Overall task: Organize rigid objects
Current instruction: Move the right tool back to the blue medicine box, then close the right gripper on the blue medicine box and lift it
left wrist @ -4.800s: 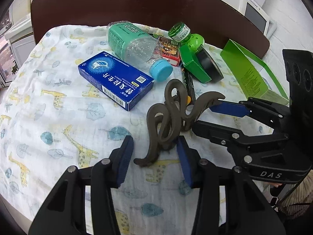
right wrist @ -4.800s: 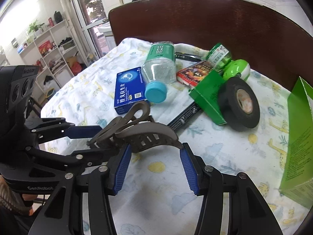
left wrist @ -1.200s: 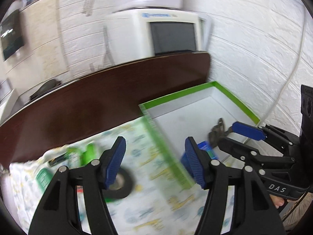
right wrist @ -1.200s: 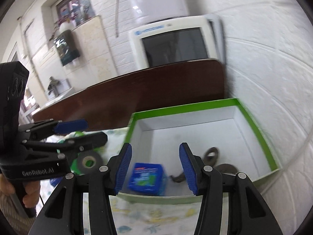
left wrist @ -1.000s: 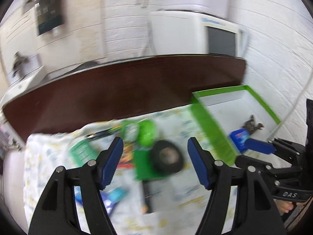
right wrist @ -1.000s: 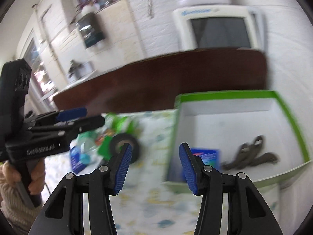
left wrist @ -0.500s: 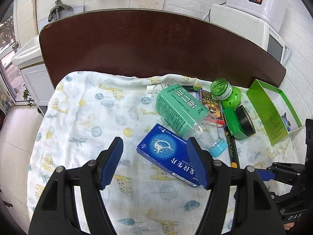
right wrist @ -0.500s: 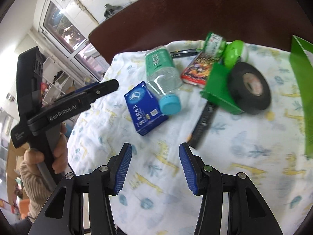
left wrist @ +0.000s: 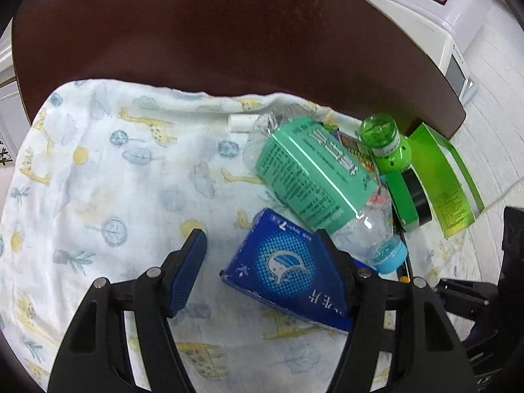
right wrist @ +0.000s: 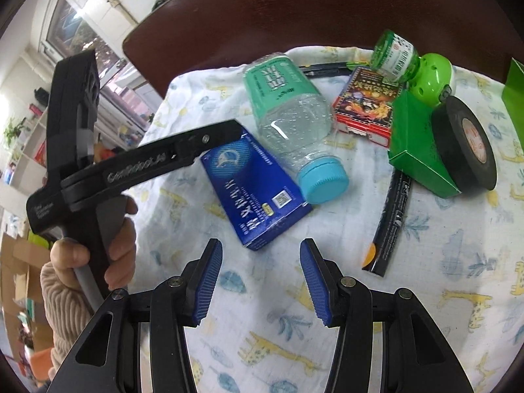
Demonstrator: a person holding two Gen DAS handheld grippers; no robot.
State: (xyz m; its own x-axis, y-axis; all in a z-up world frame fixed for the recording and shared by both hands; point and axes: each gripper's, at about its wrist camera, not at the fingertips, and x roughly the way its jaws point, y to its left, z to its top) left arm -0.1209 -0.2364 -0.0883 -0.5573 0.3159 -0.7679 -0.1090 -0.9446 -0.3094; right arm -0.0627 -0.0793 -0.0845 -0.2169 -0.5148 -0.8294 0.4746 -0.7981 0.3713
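The left claw [left wrist: 262, 258] hangs spread and empty over the blue box [left wrist: 288, 268], whose near end lies between its fingers on the table [left wrist: 98, 170]. The right claw [right wrist: 260, 281] is spread too, the box [right wrist: 255, 183] just ahead. Judged step: picking up the box. Next: lower, clench across its width, clear of the bottle [left wrist: 314, 180] touching its far edge.
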